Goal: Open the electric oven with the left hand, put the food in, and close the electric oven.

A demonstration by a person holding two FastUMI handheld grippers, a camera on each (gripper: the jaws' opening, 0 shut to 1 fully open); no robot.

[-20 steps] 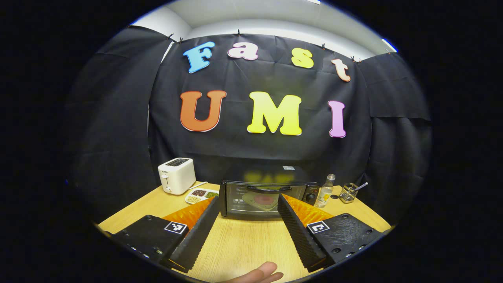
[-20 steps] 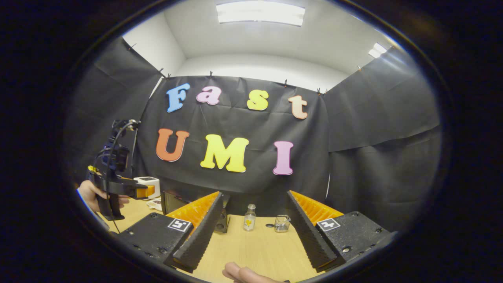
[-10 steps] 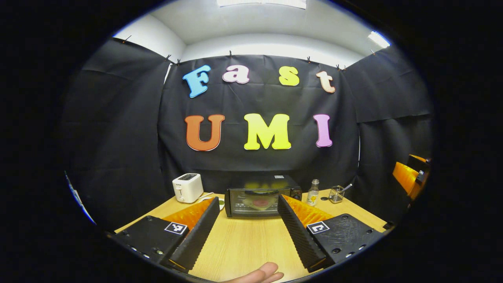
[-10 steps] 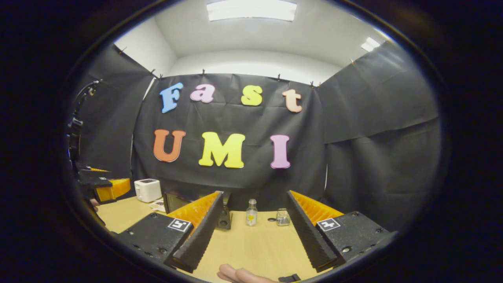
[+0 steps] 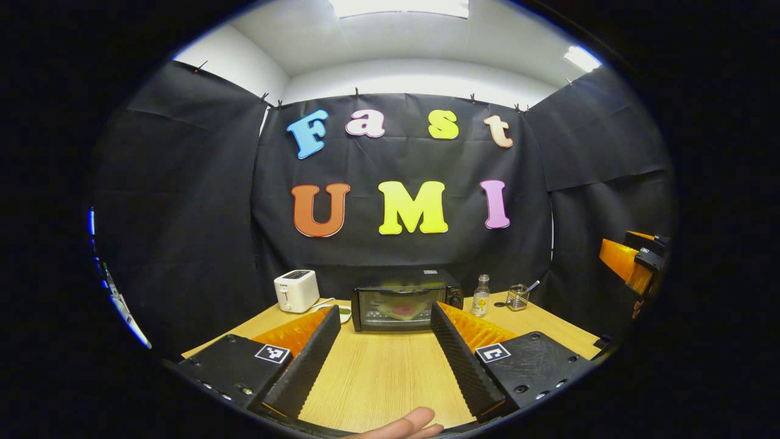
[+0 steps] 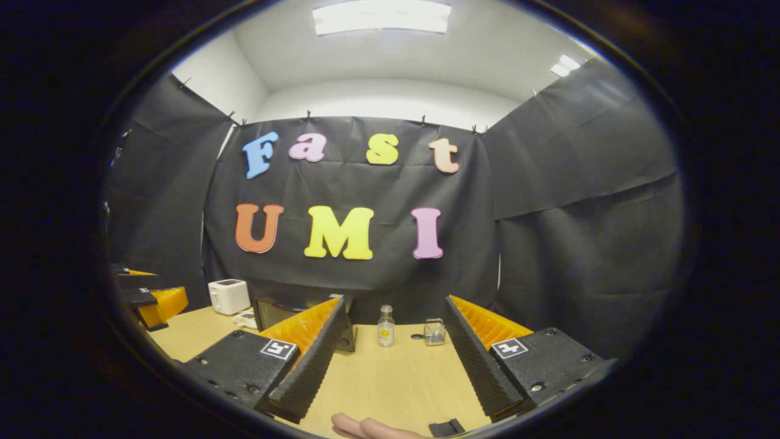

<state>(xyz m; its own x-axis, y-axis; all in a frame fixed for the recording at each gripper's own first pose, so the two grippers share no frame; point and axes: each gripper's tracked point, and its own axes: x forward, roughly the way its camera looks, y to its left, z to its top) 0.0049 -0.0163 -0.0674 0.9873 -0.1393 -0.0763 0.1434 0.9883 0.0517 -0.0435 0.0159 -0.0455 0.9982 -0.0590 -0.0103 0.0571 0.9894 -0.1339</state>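
Left tool [image 5: 384, 360]: held level above the wooden surface [image 5: 378, 378], pointing straight at the electric oven [image 5: 407, 300]. Its two fingers [image 5: 304, 360] are spread wide and released, with nothing between them. A fingertip of the holding hand [image 5: 405, 425] shows at the bottom edge of the left gripper view.

Right tool [image 6: 393, 360]: also held level above the surface, fingers spread wide and released, nothing between them. It points toward the small glass bottle [image 6: 385, 326] and the wire cup [image 6: 434, 332] at the back of the surface. Fingertips of the holding hand [image 6: 359, 428] show at the bottom edge of the right gripper view.

Change from one second ago: the left tool has drawn back from the oven, which now appears smaller and farther off. In the right gripper view the left tool has moved from a raised position near the toaster to the far left edge, where its orange and black finger ends are seen. The right tool has held nearly the same aim.

Position of task items: the oven stands at the back of the surface against the booth wall, door shut, well apart from both tools. The food [image 5: 402, 310], a pink-red item on a pale plate, is visible through the door glass inside the oven. The oven sits centred between the left tool's fingers in that view; in the right gripper view it is partly hidden behind the right tool's left finger.

Other items: a white toaster [image 5: 296, 291] stands left of the oven, with a dish just beside it.
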